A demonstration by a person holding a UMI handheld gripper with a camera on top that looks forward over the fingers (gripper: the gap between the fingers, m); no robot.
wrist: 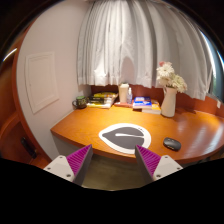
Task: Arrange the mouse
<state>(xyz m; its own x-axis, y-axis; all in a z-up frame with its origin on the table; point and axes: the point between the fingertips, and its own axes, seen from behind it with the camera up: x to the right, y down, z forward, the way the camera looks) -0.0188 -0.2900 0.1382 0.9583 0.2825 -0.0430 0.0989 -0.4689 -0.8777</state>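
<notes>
gripper (pixel 113 160) fingers spread wide at bottom of frame, holding nothing. mouse (pixel 172 144) sits right of center on the wooden desk (pixel 85 128), just right of the round white mouse pad (pixel 125 138), well beyond the fingers. step looks like the approach, grasp not yet made. next move likely: swing right, close in on the mouse, straddle it. vase of flowers (pixel 169 92) stands behind it.

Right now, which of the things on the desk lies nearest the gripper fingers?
The round white mouse mat with the dark patch, just ahead of the open gripper. The dark mouse sits off beside it, and the vase of flowers and books stand farther back.
</notes>
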